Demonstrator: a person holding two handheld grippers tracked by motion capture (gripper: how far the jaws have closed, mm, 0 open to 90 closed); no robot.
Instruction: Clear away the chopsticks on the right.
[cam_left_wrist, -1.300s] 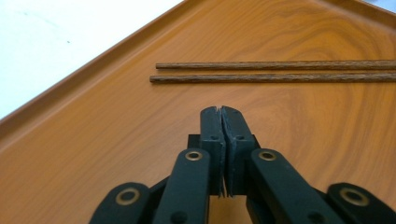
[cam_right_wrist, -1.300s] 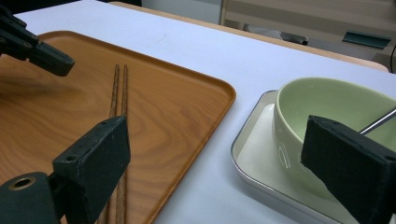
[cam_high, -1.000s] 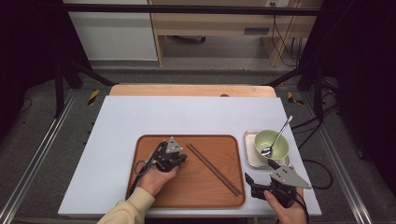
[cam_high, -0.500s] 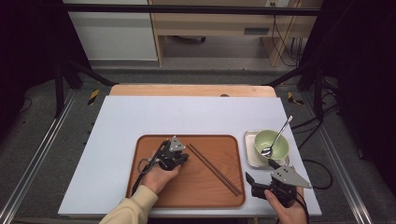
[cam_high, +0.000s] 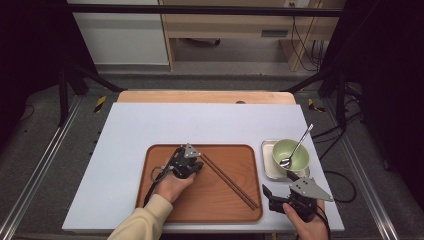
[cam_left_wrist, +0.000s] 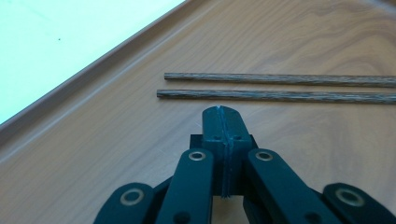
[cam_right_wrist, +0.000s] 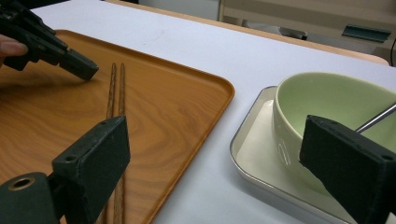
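high view: left gripper (cam_high: 196, 167) edged nearer chopsticks (cam_high: 231, 181).

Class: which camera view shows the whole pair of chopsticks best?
The high view: both chopsticks lie full length, side by side, on the tray. The left gripper view shows their ends close up; the right gripper view shows them partly hidden behind a jaw.

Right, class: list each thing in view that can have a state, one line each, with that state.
Left tool: shut, empty, close to the chopsticks.
Right tool: open, empty.
Chopsticks: lying side by side on the tray.
Tray: flat on the table.
Bowl: upright, spoon inside.
Spoon: leaning on the bowl's rim.
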